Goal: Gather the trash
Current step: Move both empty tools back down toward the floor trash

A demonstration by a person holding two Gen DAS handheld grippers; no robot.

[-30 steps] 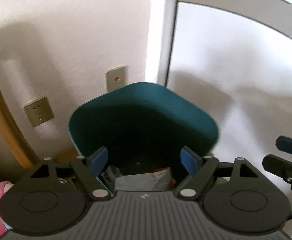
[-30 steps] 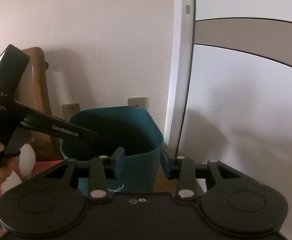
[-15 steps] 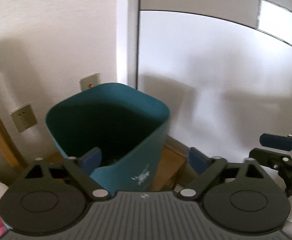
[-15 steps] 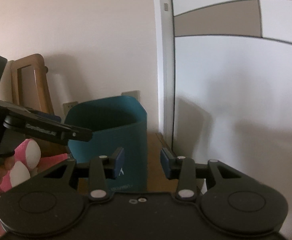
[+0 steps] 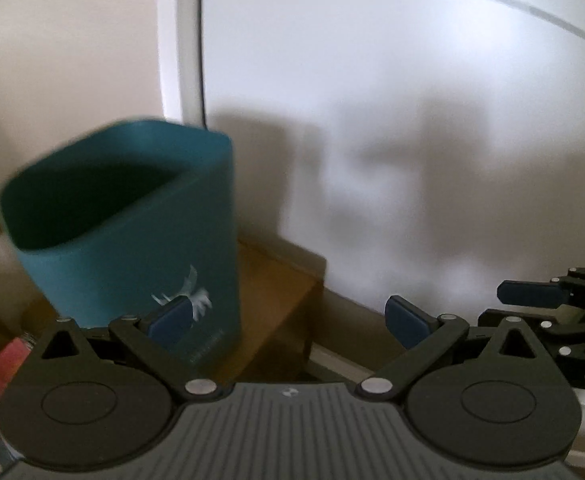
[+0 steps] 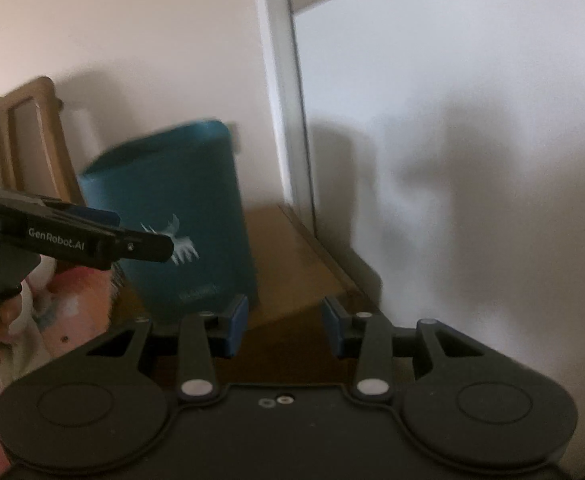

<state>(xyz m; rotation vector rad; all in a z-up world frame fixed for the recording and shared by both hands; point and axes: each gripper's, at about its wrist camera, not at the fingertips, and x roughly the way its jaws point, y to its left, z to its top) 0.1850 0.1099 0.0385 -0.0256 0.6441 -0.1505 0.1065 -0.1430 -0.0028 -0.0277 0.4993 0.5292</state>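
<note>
There was one teal trash bin (image 5: 132,236), and it stood on the brown wooden floor (image 5: 276,292) in the left half of the left wrist picture, close to the cream wall (image 5: 64,52) and the white door (image 5: 412,120). In the right wrist picture the same bin (image 6: 180,216) sat left of the middle. There were two tongs. The left tongs (image 5: 290,316) were at the bottom of their own picture, spread very wide, with nothing between the two blue pads (image 5: 406,320); only floor and the bin's lower corner showed behind them. The right tongs (image 6: 285,324) were at the bottom of their picture, about half open, and they held nothing and touched nothing. The left tongs (image 6: 92,236) also poked in from the left edge of the right wrist picture, held by a hand (image 6: 0,320). The right tongs (image 5: 552,300) poked in at the right edge of the left wrist picture. Both pictures were blurry. The inside of the bin was dark, so I could not tell what was in it. A white mark (image 6: 180,240) on the bin was too smeared to read. A wooden frame (image 6: 24,128) at the left was partly hidden. Something pink and white (image 6: 72,304) at the lower left was too blurred to name.
</note>
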